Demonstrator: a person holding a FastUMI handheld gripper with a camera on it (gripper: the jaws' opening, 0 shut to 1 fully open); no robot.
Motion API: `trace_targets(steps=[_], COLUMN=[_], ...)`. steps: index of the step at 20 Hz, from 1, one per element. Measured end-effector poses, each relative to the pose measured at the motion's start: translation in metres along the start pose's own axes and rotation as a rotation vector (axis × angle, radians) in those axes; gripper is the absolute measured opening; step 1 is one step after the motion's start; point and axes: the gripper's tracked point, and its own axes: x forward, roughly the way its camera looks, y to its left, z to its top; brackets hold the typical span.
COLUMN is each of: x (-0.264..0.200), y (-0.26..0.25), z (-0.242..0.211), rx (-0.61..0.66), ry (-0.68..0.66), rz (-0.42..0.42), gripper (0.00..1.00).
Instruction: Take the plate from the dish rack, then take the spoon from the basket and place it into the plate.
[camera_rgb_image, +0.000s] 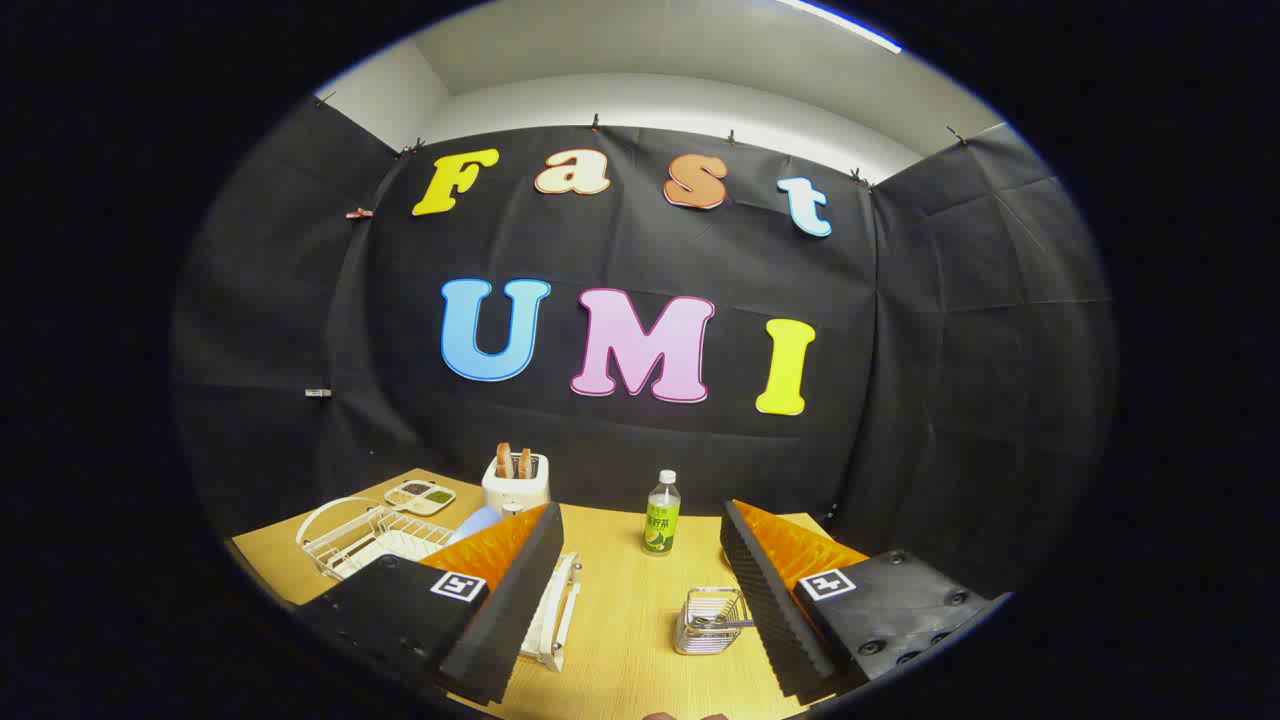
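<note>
My gripper (640, 590) is held above the wooden table with its fingers wide apart and nothing between them. A white wire dish rack (365, 535) stands beyond the left finger. A light blue plate (478, 522) leans in the rack, partly hidden behind that finger's tip. A small metal wire basket (708, 622) sits on the table just inside the right finger, and a spoon handle (735, 624) pokes out of it toward that finger.
A white toaster (516, 480) with two slices of bread stands at the back of the table. A divided dish with food (420, 495) lies left of it. A green-labelled bottle (661, 513) stands mid-table ahead. A white tray (555, 610) lies beside the left finger.
</note>
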Motion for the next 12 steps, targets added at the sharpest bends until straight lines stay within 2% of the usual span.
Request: trace_targets(steps=[12], x=[0.0082], y=[-0.0041], z=[-0.0031], rx=[0.008], ry=[0.013], rz=[-0.033], gripper=[0.97])
